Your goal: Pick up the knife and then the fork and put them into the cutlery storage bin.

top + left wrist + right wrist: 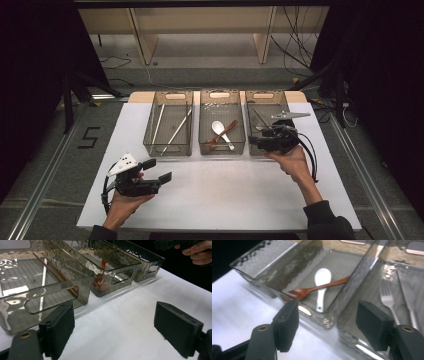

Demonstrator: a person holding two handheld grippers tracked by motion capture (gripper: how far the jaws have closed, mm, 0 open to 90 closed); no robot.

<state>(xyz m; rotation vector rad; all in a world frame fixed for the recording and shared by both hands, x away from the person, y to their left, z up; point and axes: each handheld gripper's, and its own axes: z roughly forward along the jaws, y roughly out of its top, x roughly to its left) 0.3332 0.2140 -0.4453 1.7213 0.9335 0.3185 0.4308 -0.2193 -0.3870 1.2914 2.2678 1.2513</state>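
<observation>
Three clear grey bins stand in a row at the back of the white mat (220, 195). The left bin (150, 142) holds chopsticks (176, 131), brown and white (52, 272). In the middle bin (202, 145) a white spoon (322, 277) lies under a brown wooden spoon (312, 290). A fork (388, 300) and a knife (405, 297) rest in the right bin (286, 97). My right gripper (329, 320) hovers open at the right bin's near left corner (256, 139), nothing between its jaws. My left gripper (159, 170) stands open and empty over the mat's front left (116, 325).
The mat's front half lies bare between my two hands. A grey floor with a metal rail (45, 175) runs along each side of the table. Shelf legs and loose cables (295, 45) sit beyond the far edge.
</observation>
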